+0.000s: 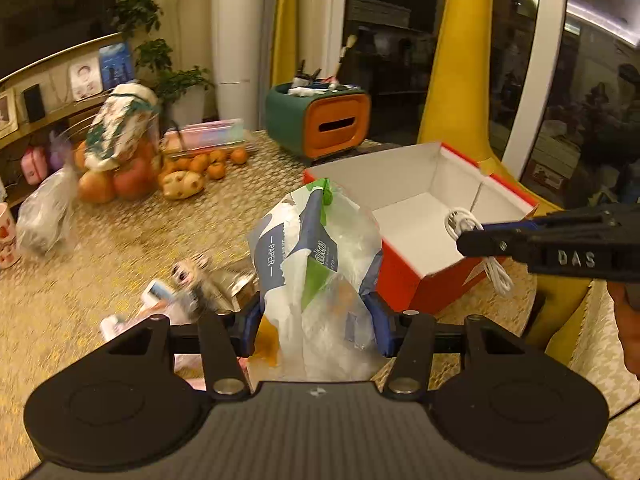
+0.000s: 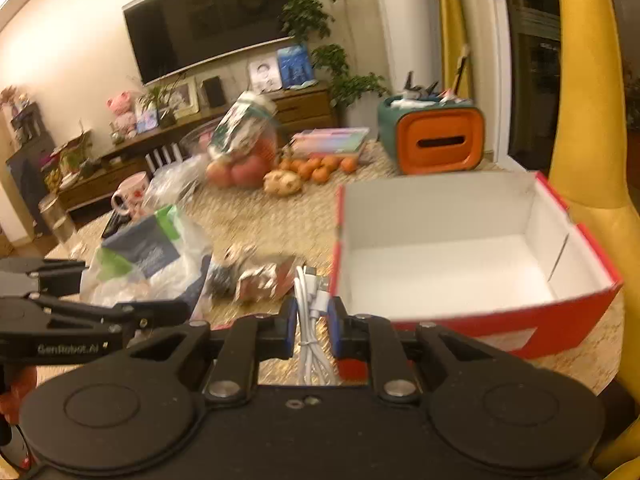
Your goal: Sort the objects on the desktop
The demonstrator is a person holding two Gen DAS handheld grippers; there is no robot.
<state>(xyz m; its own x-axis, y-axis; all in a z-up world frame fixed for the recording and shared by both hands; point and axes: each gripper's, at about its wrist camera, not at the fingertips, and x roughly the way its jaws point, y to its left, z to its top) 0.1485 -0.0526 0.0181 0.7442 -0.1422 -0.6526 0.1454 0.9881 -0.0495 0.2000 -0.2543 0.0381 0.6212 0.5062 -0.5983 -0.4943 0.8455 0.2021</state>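
Left claw (image 1: 316,320) clamped on upright bag (image 1: 316,256), long axis vertical. Right claw (image 2: 314,320) pinching cable (image 2: 310,304), running lengthwise, beside box (image 2: 440,208).

Both wrist views angled down over table (image 1: 120,240), close, sharing red box (image 2: 460,312)

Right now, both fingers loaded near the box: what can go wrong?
1. The cable is pinched mid-coil by the right gripper; its loose loops hang below and could snag the box rim.
2. The bag in the left gripper is soft and crinkly, so it may slip.
3. The two grippers are close together and might collide at the box.
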